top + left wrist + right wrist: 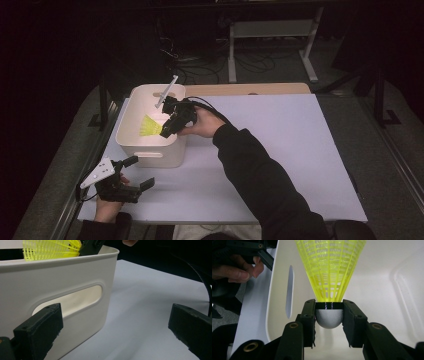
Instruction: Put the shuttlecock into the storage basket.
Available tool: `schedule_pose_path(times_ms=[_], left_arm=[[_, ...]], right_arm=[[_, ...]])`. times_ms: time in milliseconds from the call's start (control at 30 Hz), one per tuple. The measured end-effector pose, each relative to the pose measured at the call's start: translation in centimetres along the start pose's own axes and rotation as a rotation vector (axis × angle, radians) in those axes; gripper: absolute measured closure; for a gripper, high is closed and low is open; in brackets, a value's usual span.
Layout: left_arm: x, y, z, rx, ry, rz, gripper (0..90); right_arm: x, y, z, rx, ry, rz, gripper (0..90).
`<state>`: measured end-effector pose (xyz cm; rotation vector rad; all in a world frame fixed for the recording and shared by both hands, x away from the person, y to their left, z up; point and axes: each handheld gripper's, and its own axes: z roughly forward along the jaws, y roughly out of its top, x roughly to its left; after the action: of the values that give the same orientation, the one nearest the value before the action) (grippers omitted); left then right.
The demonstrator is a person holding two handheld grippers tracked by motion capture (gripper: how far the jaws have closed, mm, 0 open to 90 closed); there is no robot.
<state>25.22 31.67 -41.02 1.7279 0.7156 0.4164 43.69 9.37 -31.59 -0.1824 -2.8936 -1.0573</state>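
Table: white top, wooden strip along its far edge, dark floor all round.

Bin: cream plastic box with slotted handles, standing on the near-left part of the table; the same bin's handle wall sits close before the left jaws, and its inner wall shows past the right jaws.

Right gripper: held over the bin's right rim, tilted down into it. Its jaws pinch the shuttlecock by the rounded white cork, one pad on each side.

Left gripper: rests near the table's front-left corner, just in front of the bin, jaws spread wide with nothing between them.

Shuttlecock: yellow plastic skirt, white cork, held inside the bin's opening above its floor, skirt pointing away from the right gripper; whether the skirt touches the bin is hard to tell.
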Motion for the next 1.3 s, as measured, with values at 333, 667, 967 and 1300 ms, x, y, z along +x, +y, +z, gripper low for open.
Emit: schedule_pose_path(times_ms=[333,667,967,1300], left_arm=[[0.0,0.0,0.0,0.001,0.001,-0.001,0.0],[0.0,0.0,0.0,0.003,0.000,0.001,0.0],[0.0,0.0,0.0,0.003,0.003,-0.001,0.0],[0.0,0.0,0.0,0.006,0.001,-0.001,0.0]], right_arm=[[-0.6,-0.4,-1.4,-0.011,-0.041,0.093,36.3],[-0.7,-1.3,-3.6,-0.054,-0.035,0.107,17.9],[-0.4,-1.7,-5.0,-0.110,-0.049,0.106,6.0],[-0.1,-3.1,-6.4,-0.165,-0.102,0.114,0.0]])
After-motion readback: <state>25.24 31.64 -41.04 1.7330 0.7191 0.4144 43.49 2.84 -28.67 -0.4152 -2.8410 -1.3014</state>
